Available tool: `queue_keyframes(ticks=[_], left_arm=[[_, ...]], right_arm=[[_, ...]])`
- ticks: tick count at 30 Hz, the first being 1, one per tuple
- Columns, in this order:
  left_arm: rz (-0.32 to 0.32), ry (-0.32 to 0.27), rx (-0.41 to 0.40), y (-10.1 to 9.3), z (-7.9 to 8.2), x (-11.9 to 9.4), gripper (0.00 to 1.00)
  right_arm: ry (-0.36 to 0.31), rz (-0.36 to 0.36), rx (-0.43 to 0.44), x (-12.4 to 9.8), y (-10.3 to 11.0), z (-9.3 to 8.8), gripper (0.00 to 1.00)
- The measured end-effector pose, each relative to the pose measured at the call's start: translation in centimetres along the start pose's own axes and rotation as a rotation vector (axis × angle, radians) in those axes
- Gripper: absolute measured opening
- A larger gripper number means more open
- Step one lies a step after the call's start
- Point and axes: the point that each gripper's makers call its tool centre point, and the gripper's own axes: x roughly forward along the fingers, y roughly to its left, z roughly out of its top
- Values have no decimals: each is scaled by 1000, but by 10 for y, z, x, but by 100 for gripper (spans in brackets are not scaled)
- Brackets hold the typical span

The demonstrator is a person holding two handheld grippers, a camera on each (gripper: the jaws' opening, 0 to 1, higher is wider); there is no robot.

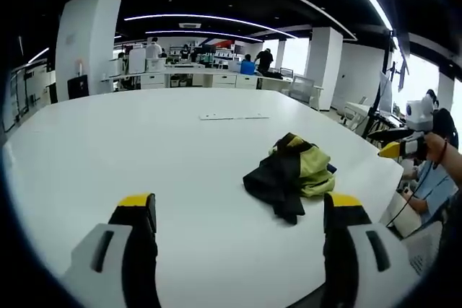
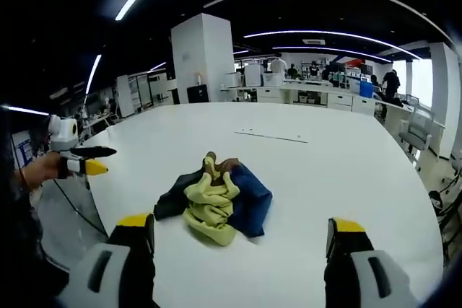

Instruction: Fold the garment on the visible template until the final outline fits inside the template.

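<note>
Garment [image 1: 292, 174] is lying crumpled on the white table [image 1: 108, 149] — folding not yet begun. Left gripper [image 1: 242, 232] and right gripper [image 2: 242, 239] are hovering short of it, jaws apart, empty. Next, likely — spreading it flat.

Open-plan office, desks [image 1: 195, 77] (strip lights [image 1: 195, 18]) — pillars [image 2: 203, 59]

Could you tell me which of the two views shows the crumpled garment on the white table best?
The right gripper view does: the garment lies near centre between that gripper's open jaws, showing its yellow folds and dark blue cloth plainly. In the left gripper view the garment sits off to the right, smaller and looking mostly dark, on the white table.
</note>
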Motion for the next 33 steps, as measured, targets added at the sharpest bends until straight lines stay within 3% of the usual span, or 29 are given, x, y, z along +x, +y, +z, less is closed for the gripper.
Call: queue_keyframes(ticks=[17, 33], left_arm=[[-30, -2, 29, -5, 8, 7, 88], [-133, 13, 62, -29, 7, 32, 77]], right_arm=[[-22, 11, 9, 5, 12, -1, 100], [-34, 34, 32, 15, 11, -1, 88]])
